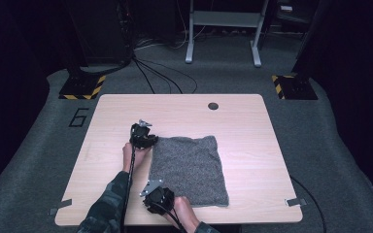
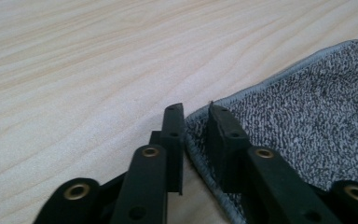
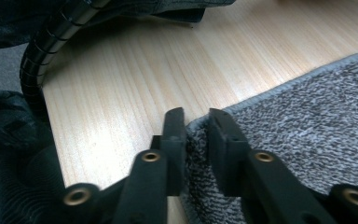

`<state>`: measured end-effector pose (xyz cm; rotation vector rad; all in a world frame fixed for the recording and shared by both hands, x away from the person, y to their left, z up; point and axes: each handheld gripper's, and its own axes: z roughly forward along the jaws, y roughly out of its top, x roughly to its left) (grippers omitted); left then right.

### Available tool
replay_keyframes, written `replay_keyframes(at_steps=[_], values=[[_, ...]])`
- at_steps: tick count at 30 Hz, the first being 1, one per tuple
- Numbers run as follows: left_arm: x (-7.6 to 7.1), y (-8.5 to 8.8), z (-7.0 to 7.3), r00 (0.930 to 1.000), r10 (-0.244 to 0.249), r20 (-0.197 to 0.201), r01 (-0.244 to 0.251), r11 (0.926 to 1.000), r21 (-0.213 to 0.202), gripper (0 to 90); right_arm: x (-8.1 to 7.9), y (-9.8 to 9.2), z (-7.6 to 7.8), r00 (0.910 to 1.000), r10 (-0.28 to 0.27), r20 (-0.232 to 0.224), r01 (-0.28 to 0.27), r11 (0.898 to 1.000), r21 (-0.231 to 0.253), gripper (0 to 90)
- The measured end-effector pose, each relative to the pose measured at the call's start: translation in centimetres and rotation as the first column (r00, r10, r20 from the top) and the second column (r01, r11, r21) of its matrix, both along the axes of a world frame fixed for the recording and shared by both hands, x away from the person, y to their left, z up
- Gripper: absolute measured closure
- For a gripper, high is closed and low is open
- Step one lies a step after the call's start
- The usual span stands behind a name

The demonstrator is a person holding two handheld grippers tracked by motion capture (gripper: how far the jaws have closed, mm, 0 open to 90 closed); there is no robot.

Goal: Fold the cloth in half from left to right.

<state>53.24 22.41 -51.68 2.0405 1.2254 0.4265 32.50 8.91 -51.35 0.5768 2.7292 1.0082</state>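
High view: both claws pinch grey towel [image 1: 189,170] corners.

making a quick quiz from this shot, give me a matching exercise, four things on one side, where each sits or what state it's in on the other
Things:
1. left gripper
2. right gripper
3. grey towel
4. dark round hole

Places or states:
A. lying flat on the wooden table, spread out square
B. in the tabletop near the far edge
C. jaws around the towel's near left corner
D. jaws around the towel's far left corner

Pairs: 1-D, 2-C, 3-A, 4-B
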Motion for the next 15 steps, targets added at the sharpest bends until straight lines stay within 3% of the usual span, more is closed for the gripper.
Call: replay_keyframes(at_steps=[1, 3, 5, 8, 9, 14, 15], values=[[-0.03, 0.05, 0.02, 1.0, -0.008, -0.003, 0.008, 0.9999, 0.011, 82.9, -0.07, 0.02, -0.07, 0.9999, -0.006, 0.012, 0.006, 1.0, 0.005, 81.3], [-0.12, -0.13, -0.08, 1.0, 0.001, 0.003, -0.001, 1.0, -0.008, 85.7, -0.25, -0.03, 0.07, 1.0, -0.005, 0.006, 0.005, 1.0, -0.012, 83.8], [-0.13, -0.11, -0.03, 0.9999, -0.014, 0.003, 0.014, 0.9998, 0.011, 86.9, -0.46, -0.07, 0.08, 0.9999, -0.009, 0.009, 0.009, 1.0, -0.018, 84.9], [-0.15, -0.13, 0.0, 1.0, -0.01, -0.001, 0.01, 0.9999, 0.01, 87.6, -0.58, -0.21, -0.1, 0.9992, -0.022, 0.034, 0.022, 1.0, 0.001, 85.6], [-0.12, -0.18, -0.06, 1.0, 0.0, 0.004, 0.0, 1.0, -0.004, 87.7, -0.52, -0.32, 0.02, 0.9998, -0.01, 0.018, 0.01, 1.0, -0.01, 85.6], [-0.12, 0.1, 0.14, 1.0, 0.008, 0.002, -0.008, 0.9999, -0.012, 87.9, -0.69, -0.78, 0.5, 0.9998, -0.017, 0.005, 0.017, 1.0, 0.024, 85.9], [-0.12, 0.21, 0.29, 1.0, 0.008, 0.0, -0.008, 0.9999, -0.008, 87.9, -0.67, -0.87, 0.61, 0.9995, -0.023, 0.02, 0.022, 0.999, 0.042, 85.9]])
